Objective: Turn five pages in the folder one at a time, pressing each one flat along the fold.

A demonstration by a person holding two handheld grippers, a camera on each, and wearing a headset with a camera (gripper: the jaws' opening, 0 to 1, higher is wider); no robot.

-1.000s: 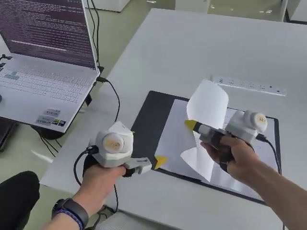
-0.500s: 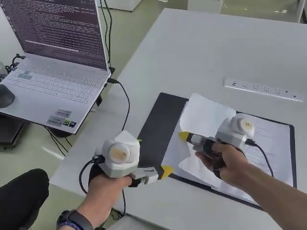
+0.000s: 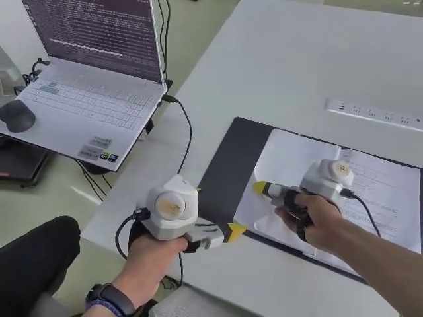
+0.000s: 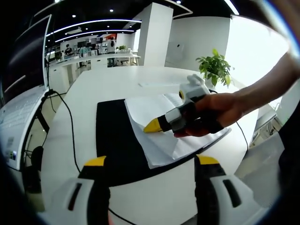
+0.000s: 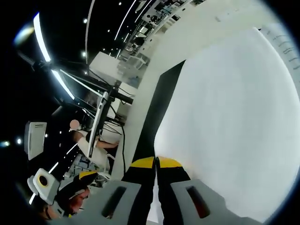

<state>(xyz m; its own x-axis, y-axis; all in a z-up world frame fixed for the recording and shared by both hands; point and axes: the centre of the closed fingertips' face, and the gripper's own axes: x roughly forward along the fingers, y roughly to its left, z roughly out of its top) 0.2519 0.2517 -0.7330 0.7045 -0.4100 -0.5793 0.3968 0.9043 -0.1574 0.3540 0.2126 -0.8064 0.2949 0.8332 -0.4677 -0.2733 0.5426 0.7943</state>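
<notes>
The open black folder [image 3: 228,165] holds printed pages [image 3: 377,191], text unreadable; the right claw [image 3: 261,189] grips one page [image 3: 291,158], the left claw [image 3: 234,231] is released.

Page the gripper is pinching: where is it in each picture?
Head view: the page lies lower right, with the right gripper at its near edge.
Left gripper view: the page is in the middle, under the right gripper.
Right gripper view: the page is the big white sheet on the right.
Shared landmark: the black cover, left of the page in every view.
</notes>
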